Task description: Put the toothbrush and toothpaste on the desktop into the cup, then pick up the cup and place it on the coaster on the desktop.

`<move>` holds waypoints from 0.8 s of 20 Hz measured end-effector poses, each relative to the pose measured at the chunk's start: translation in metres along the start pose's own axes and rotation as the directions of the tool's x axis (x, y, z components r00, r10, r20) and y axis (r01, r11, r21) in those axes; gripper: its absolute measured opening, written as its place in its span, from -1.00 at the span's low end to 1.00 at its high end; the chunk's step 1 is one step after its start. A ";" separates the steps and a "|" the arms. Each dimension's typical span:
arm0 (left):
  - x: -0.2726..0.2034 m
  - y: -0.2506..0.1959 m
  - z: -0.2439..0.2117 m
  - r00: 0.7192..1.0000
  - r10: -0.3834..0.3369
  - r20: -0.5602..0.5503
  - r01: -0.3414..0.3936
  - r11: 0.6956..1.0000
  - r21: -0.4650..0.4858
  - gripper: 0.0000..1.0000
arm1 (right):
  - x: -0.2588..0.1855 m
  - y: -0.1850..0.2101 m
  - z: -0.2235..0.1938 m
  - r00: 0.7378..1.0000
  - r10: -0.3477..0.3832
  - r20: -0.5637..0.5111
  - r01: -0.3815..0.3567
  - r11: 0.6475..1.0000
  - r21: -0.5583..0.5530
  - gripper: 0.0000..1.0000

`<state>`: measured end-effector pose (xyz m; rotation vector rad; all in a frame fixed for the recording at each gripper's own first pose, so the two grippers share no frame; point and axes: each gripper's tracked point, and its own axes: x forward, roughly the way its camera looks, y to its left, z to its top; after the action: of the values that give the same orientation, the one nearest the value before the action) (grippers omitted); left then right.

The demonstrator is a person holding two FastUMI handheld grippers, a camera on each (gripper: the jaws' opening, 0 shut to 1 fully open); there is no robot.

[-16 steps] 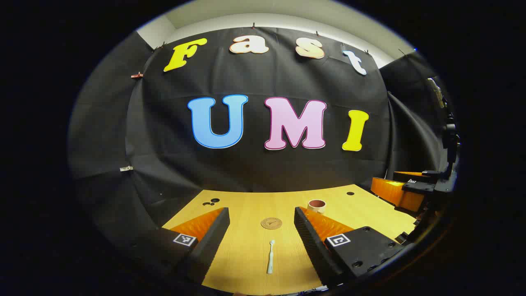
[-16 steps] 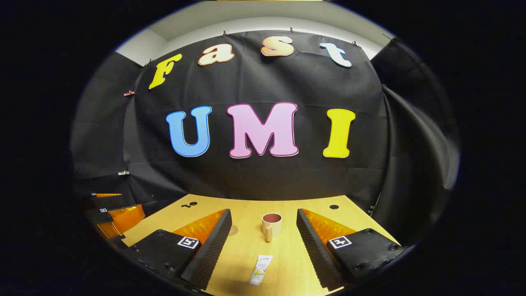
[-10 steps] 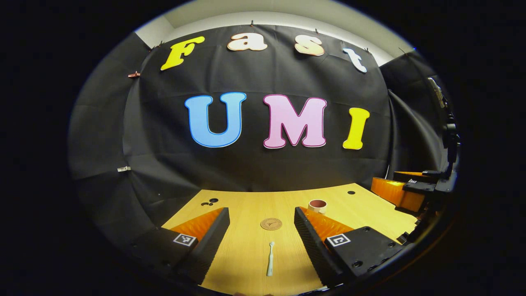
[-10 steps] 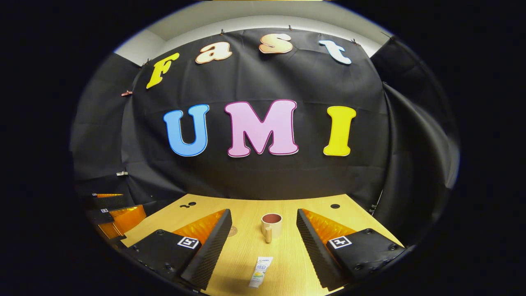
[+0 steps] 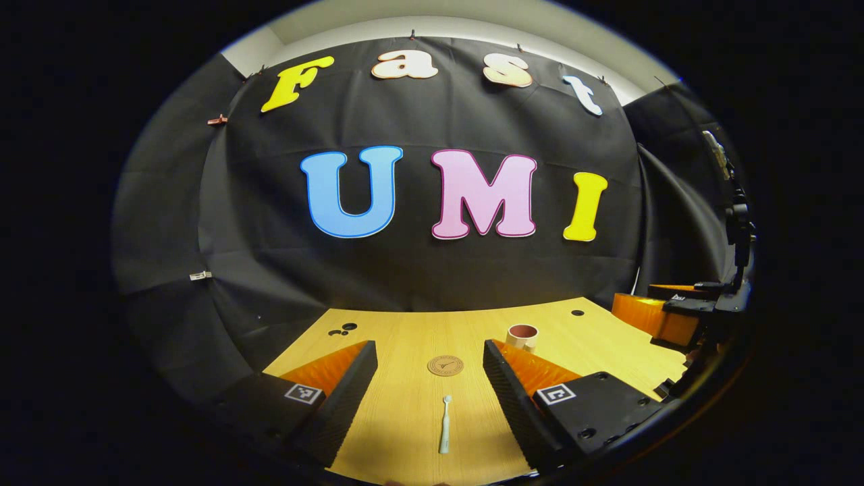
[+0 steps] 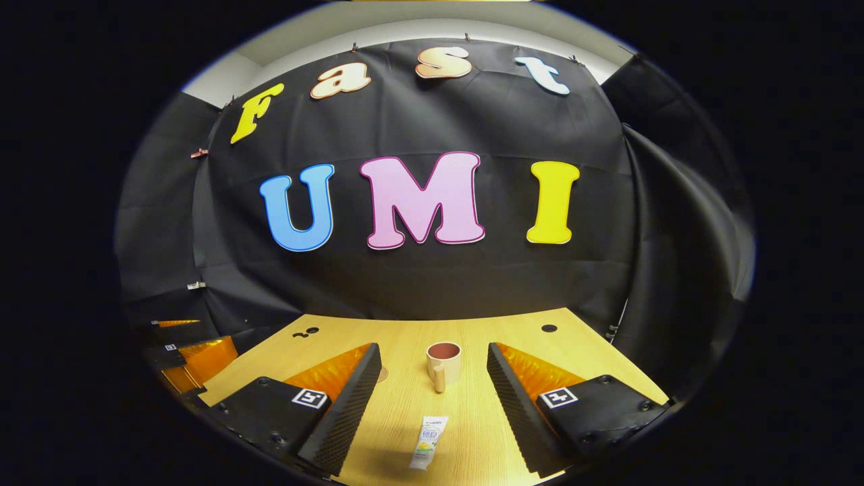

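A white toothbrush (image 5: pixel 444 424) lies flat on the wooden desktop (image 5: pixel 405 337), between the fingers of my open left gripper (image 5: pixel 430 388) and near the front edge. Beyond it rests a round brown coaster (image 5: pixel 445 365). A beige cup (image 5: pixel 522 335) with a reddish inside stands farther right, partly behind my left gripper's right finger. In the right gripper view, a white toothpaste tube (image 6: pixel 427 443) lies between the fingers of my open right gripper (image 6: pixel 432 391), with the cup (image 6: pixel 443 362) upright just beyond, handle toward me. Part of the coaster (image 6: pixel 383 373) peeks out beside the left finger.
The right gripper (image 5: pixel 665 312) appears at the far right of the left gripper view; the left gripper (image 6: pixel 189 351) appears at the far left of the right gripper view. Small dark holes (image 5: pixel 344 330) mark the desktop's far corners. Black cloth walls close behind the desktop.
Both views have tilted down a little, so the desktop sits slightly higher in frame. The toothbrush, toothpaste, cup and coaster have not moved. Both grippers stay open.
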<state>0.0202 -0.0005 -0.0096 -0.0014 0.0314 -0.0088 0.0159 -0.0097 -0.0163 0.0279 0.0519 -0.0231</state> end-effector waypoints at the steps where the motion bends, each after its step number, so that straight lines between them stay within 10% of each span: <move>1: 0.001 0.000 0.000 1.000 0.000 -0.001 0.000 1.000 -0.004 0.99 | -0.001 0.000 -0.001 1.000 0.000 -0.002 0.000 1.000 -0.002 0.94; 16: 0.010 0.004 -0.012 0.999 0.005 -0.031 -0.005 1.000 -0.015 0.99 | 0.017 0.007 -0.030 0.994 0.016 -0.112 -0.015 1.000 0.007 0.94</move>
<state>0.0303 0.0039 -0.0215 -0.0161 0.0629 -0.0037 0.0310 -0.0019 -0.0467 0.0360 0.1644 -0.0064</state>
